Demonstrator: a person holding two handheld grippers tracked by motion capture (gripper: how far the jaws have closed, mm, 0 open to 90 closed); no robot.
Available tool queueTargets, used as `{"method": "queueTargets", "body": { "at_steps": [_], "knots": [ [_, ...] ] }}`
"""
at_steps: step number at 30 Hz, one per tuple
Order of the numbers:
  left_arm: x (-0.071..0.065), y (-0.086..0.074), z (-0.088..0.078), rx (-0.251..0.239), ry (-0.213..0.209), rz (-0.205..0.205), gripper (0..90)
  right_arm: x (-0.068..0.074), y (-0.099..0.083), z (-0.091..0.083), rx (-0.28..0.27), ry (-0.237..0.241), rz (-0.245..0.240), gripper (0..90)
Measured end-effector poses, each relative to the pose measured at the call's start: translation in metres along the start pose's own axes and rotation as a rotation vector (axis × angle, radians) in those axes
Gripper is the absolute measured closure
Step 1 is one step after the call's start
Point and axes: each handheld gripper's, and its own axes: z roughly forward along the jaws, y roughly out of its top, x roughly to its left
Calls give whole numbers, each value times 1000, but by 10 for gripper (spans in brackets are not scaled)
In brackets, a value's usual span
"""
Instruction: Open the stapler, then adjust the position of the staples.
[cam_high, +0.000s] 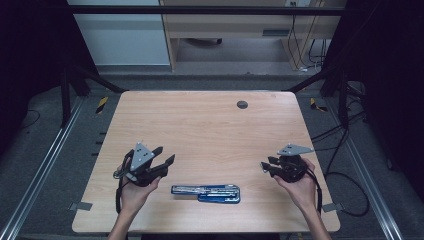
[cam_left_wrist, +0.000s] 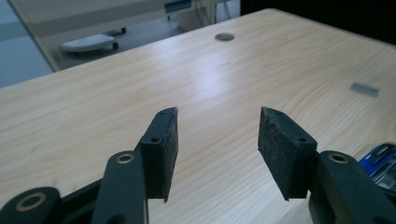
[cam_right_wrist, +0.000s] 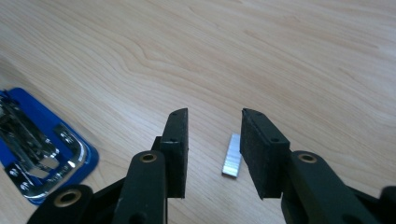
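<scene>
Blue stapler (cam_high: 205, 192) lying opened flat near front edge of wooden table (cam_high: 200, 130), metal staple channel facing up, approx. midway btw both hands. Same stapler at lower right corner of left gripper view (cam_left_wrist: 380, 161) and at left edge of right gripper view (cam_right_wrist: 42, 158), chrome rail exposed.

Small silver strip of staples (cam_right_wrist: 232, 155) flat on tabletop, seen just past right gripper (cam_right_wrist: 215, 114), partly behind one pad, not touched. Same strip as small grey bar at right of left gripper view (cam_left_wrist: 364, 88), well apart from left gripper (cam_left_wrist: 219, 112).

Left gripper (cam_high: 167, 155): jaws wide apart, nothing btw pads, hovering left of stapler, pointing toward table centre. Right gripper (cam_high: 263, 165): jaws parted approx. halfway, nothing clamped, pads (cam_right_wrist: 180, 140) above bare wood w/ staple strip just ahead.

Step in hand, by judgement: reloading stapler, at approach stage. Strip not yet picked up, stapler open and waiting.

Next move probably calls for: lowering right gripper over strip, lining pads w/ its long sides, closing gently (thin, brittle, may snap or slide on smooth wood). Then carrying to open channel. Left gripper likely needed to steady stapler body during insertion.
</scene>
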Motion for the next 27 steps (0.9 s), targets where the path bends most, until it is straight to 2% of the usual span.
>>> {"method": "queueTargets", "body": {
  "at_steps": [4, 6, 7, 8, 11, 18, 21, 27],
  "knots": [
    [8, -16, -5, 10, 16, -23, 478, -3, -2, 4, 31, -25, -1, 627],
    [12, -21, -7, 31, 25, -26, 475, -5, -2, 6, 48, -42, -6, 623],
    [14, -25, -8, 37, 35, -23, 474, -6, -2, 7, 57, -40, -7, 622],
    [15, -27, -9, 42, 37, -23, 472, -5, -1, 7, 71, -43, 16, 617],
    [18, -36, -13, 59, 53, -18, 471, -5, 0, 10, 76, -33, 35, 634],
    [26, -52, -21, 92, 69, -24, 469, -3, 4, 16, 114, -46, 16, 641],
    [29, -58, -23, 101, 72, -31, 468, -3, 5, 18, 132, -43, 43, 641],
    [33, -65, -23, 125, 72, -46, 467, -7, 6, 28, 168, -46, 60, 655]
  ]
}}
